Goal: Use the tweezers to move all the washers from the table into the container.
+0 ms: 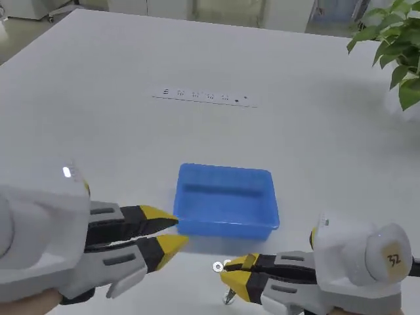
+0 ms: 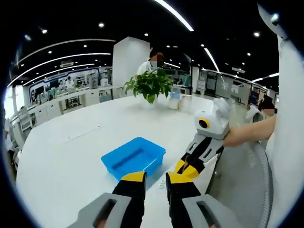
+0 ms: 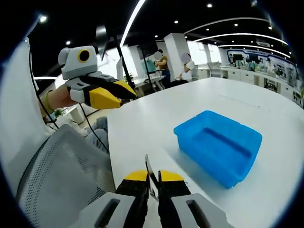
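Washers [image 1: 218, 266] sit low in the head view, just right of centre: one small ring lies flat on the white counter [image 1: 118, 131], perhaps with a second touching it, though that is too small to tell. The ring lies just past the yellow tips of the right gripper [image 1: 235, 272], on their left side in the frame. The right gripper comes in from the lower right with its jaws pressed together on the tweezers [image 3: 150, 178]. In the right gripper view the thin metal blade rises between the jaws and runs forward along them, so its long axis follows the gripper's own.

The left gripper [image 1: 167, 231] reaches in from the lower left. Its jaws are a little apart and hold nothing, and its tips hang above and to the left of the ring, farther from it than the right gripper's tips. The right gripper is therefore the nearer one, and it carries the tool. The coming pick likely needs only a small advance of the tweezers toward the left of the frame.

Just above the ring in the frame stands the blue container [image 1: 223, 224], its front wall near both pairs of tips. Higher up lies a pale strip with dark marks [image 1: 203, 96], and a leafy plant [image 1: 394, 46] fills the upper right corner.
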`<action>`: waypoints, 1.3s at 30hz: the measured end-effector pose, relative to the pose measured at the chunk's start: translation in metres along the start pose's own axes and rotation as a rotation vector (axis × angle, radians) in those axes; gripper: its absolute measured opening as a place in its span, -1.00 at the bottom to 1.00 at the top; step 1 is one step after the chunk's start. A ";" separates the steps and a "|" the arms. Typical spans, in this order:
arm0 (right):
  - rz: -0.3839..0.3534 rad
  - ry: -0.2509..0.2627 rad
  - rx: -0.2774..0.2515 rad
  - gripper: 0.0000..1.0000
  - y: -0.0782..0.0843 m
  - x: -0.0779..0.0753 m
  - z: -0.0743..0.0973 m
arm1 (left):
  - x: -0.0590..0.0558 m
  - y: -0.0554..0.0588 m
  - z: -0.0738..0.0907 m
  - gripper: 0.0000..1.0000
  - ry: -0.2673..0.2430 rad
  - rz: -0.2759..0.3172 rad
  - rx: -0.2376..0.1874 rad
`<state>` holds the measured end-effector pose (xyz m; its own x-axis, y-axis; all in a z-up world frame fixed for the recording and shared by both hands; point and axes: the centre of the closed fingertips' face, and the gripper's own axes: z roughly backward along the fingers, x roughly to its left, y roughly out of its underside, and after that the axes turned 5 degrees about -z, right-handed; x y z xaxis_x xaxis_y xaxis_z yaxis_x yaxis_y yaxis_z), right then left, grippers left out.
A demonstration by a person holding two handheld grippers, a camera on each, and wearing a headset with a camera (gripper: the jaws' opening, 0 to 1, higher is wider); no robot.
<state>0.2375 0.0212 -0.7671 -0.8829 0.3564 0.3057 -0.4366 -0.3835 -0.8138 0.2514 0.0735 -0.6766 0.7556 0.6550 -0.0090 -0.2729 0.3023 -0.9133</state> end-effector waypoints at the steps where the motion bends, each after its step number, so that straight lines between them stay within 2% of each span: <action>1: 0.006 -0.001 0.004 -0.95 0.000 0.000 0.000 | 0.002 0.001 0.003 -0.55 -0.008 0.030 -0.016; 3: 0.045 0.002 0.038 -0.95 0.004 0.002 -0.002 | 0.007 0.008 0.008 -0.40 -0.043 0.038 -0.006; 5: 0.063 0.006 0.049 -0.95 0.005 0.003 -0.002 | 0.013 0.011 0.012 -0.32 -0.091 0.035 -0.008; 7: 0.062 0.007 0.052 -0.95 0.006 0.003 -0.001 | 0.016 0.012 0.014 -0.25 -0.114 0.072 -0.024; 9: 0.059 0.019 0.051 -0.95 0.006 0.001 0.000 | 0.018 0.011 0.016 -0.18 -0.128 0.083 -0.041; 13: 0.095 0.032 0.061 -0.97 0.008 0.000 0.002 | 0.020 0.012 0.020 -0.21 -0.147 0.083 -0.054; 18: 0.080 0.047 0.056 -0.97 0.005 -0.002 0.008 | 0.021 0.008 0.025 -0.03 -0.164 0.057 -0.065; 23: 0.074 0.066 0.021 -0.97 -0.015 -0.006 0.023 | 0.022 -0.002 0.028 0.24 -0.168 0.060 -0.112; 26: 0.077 0.080 -0.002 -0.97 -0.029 -0.011 0.031 | 0.023 -0.004 0.028 0.39 -0.173 0.068 -0.121; 32: 0.082 0.122 -0.064 -0.97 -0.067 -0.034 0.047 | 0.029 -0.008 0.030 0.70 -0.201 0.091 -0.136; 37: 0.088 0.158 -0.079 -0.97 -0.082 -0.057 0.047 | 0.029 -0.009 0.031 0.98 -0.207 0.097 -0.135; 39: 0.078 0.177 -0.079 -0.97 -0.084 -0.067 0.044 | 0.030 -0.008 0.032 0.98 -0.210 0.092 -0.130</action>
<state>0.3256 -0.0082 -0.6970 -0.8662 0.4753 0.1545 -0.3472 -0.3499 -0.8701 0.2572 0.1127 -0.6564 0.5872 0.8092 -0.0215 -0.2454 0.1526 -0.9573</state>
